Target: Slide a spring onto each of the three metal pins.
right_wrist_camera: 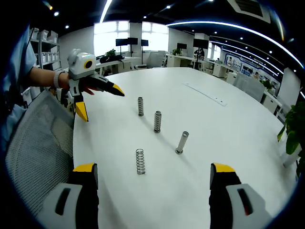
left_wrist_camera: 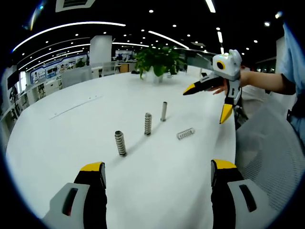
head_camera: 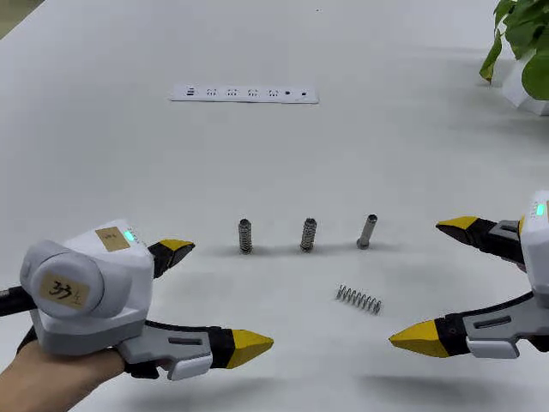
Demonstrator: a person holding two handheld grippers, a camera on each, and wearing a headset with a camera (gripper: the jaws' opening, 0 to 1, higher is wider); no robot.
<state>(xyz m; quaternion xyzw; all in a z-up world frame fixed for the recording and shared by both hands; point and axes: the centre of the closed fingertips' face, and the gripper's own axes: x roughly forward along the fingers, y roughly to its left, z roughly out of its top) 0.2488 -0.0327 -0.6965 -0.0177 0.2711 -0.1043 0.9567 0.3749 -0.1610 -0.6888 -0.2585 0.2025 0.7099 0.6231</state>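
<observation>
Metal spring (head_camera: 358, 299) lies near bare pin (head_camera: 367, 231); gripper views add mesh chair (right_wrist_camera: 33, 148).

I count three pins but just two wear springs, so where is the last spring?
The loose spring lies flat on the white table, right of centre in the head view, just in front of the bare pin and nearer the right tool.

My white table (head_camera: 103, 154) carries three pins standing upright in a row. The left pin (head_camera: 245, 236) and the middle pin (head_camera: 309, 234) each wear a spring, and the right pin (head_camera: 367, 231) is bare. A loose spring (head_camera: 358, 299) lies flat on the table, near the bare one on my side. Farther back lies a flat white strip (head_camera: 244, 93), a socket strip I think. A potted plant (head_camera: 525, 86) sits at the far right edge.
</observation>
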